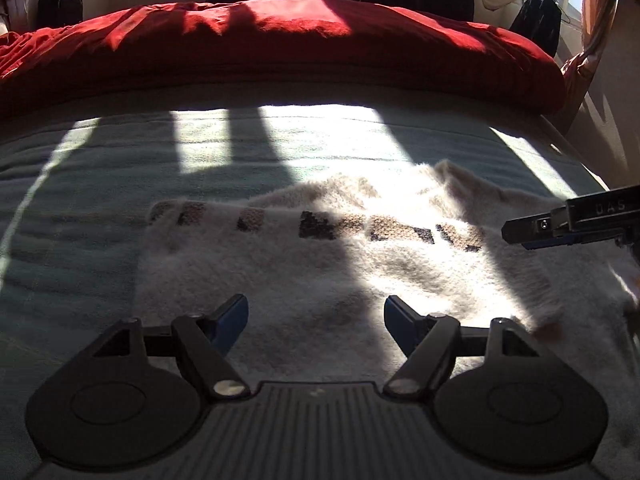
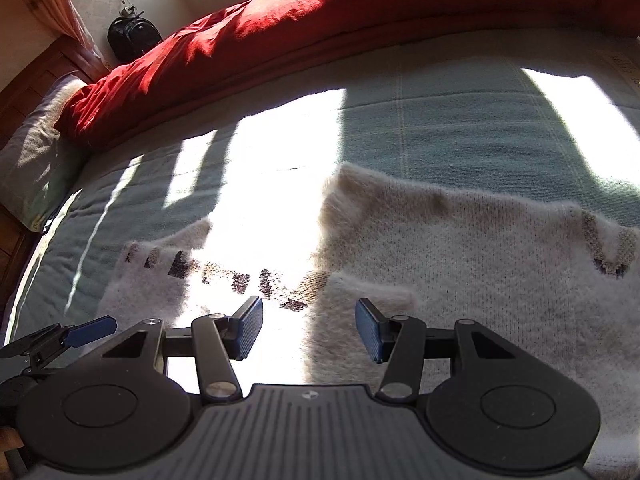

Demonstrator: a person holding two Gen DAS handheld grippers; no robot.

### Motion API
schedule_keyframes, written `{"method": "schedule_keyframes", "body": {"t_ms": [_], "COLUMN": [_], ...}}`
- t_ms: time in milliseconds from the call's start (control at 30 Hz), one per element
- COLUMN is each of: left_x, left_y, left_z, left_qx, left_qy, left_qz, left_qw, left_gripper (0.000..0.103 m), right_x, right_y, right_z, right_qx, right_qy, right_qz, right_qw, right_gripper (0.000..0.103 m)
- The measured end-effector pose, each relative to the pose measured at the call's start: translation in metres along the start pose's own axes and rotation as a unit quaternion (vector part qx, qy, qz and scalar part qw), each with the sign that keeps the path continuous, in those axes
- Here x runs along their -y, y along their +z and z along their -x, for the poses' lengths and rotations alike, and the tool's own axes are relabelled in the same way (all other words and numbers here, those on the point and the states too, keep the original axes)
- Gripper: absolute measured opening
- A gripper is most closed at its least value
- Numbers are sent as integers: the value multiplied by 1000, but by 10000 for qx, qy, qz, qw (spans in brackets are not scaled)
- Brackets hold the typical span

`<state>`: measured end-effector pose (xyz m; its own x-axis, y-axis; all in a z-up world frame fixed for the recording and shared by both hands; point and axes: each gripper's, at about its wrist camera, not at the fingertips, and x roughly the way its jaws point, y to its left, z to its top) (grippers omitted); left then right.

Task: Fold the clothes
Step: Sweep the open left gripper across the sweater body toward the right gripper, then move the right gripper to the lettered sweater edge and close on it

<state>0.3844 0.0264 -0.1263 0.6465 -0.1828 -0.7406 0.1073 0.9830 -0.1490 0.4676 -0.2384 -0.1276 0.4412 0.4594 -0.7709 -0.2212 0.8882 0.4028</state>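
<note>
The left hand-held gripper (image 1: 316, 322) is hovering over the near part of the fuzzy cream sweater (image 1: 320, 280), fingers spread wide, gripping nothing. The sweater, with its dark patterned band, is lying flat on the green blanket (image 1: 100, 184) of the bed, a red duvet (image 1: 280, 48) bunching along the far edge. Moving right, the right hand-held gripper (image 2: 310, 328) is hanging over the sweater too, likewise gaping and empty.
</note>
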Motion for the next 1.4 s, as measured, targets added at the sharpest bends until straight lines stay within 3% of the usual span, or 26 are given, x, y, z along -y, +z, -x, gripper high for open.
{"method": "schedule_keyframes", "body": {"t_ms": [200, 267, 367, 533, 767, 933, 1100, 1400], "left_x": [-42, -41, -42, -25, -8, 22, 74, 158], "left_y": [-2, 1, 1, 1, 0, 15, 28, 27], "left_z": [1, -4, -19, -12, -25, -22, -29, -50], "left_qx": [42, 6, -316, -238, -631, -525, -490, -670], "left_qy": [394, 484, 496, 483, 511, 308, -190, -771], "left_qz": [427, 327, 458, 43, -161, -423, -833, -1454], "left_qw": [9983, 9983, 9972, 9985, 9966, 9972, 9951, 9841], "left_gripper": [75, 77, 76, 76, 77, 77, 78, 78], "right_x": [-13, -14, -14, -21, -5, 17, 44, 147], "right_y": [-4, -5, -8, -12, -26, -29, -31, -54], "right_z": [-6, -7, -12, -4, -14, 10, 40, 87], "right_qx": [-78, -91, -211, -57, -445, -331, -83, 444], "right_qy": [55, 59, 35, 202, 250, 296, 140, -331], "right_qz": [109, 127, 57, 203, -14, -258, -372, -1608], "right_qw": [9999, 9999, 9998, 9996, 9987, 9987, 9992, 9854], "right_gripper": [57, 57, 57, 57, 56, 57, 57, 58]}}
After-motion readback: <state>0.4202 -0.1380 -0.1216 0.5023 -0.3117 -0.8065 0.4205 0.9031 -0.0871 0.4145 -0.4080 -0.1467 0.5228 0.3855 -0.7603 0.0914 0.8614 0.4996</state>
